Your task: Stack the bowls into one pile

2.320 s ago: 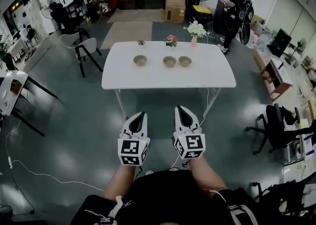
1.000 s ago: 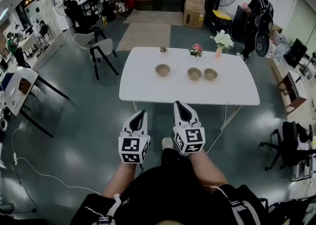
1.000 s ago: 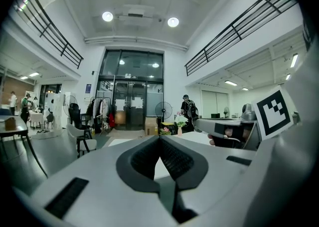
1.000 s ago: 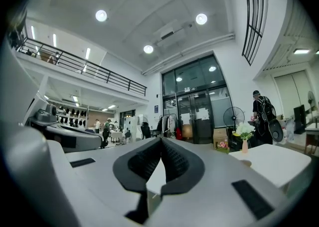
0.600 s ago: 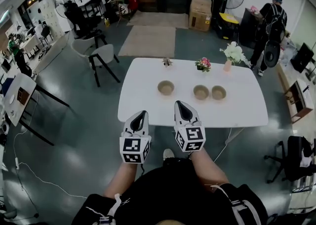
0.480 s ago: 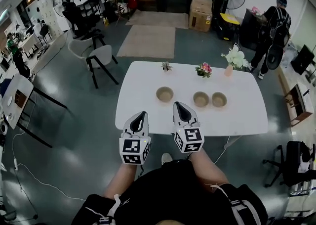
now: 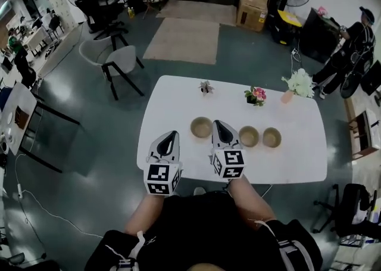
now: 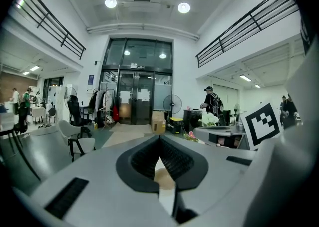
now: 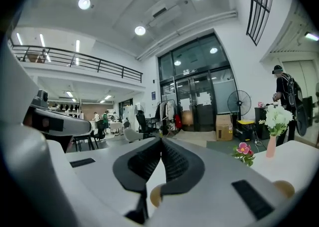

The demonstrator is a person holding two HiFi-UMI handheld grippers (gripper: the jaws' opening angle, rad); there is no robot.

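Left gripper (image 7: 171, 136) and right gripper (image 7: 218, 125) have advanced over the table (image 7: 172, 102).

Here's the white table (image 7: 172, 109), rounded at its corners, standing on the dark glossy floor (image 7: 89, 162). Three tan bowls sit upright in a row across its middle, none stacked: the left bowl (image 7: 201, 127) on its own, then the middle bowl (image 7: 249, 136) and the right bowl (image 7: 272, 137) just beside each other. Along the far edge stand a small plant (image 7: 206, 87) towards the left, a pot of pink flowers (image 7: 257, 94) further right, and white flowers (image 7: 299, 84) in a pinkish vase near the far right corner.
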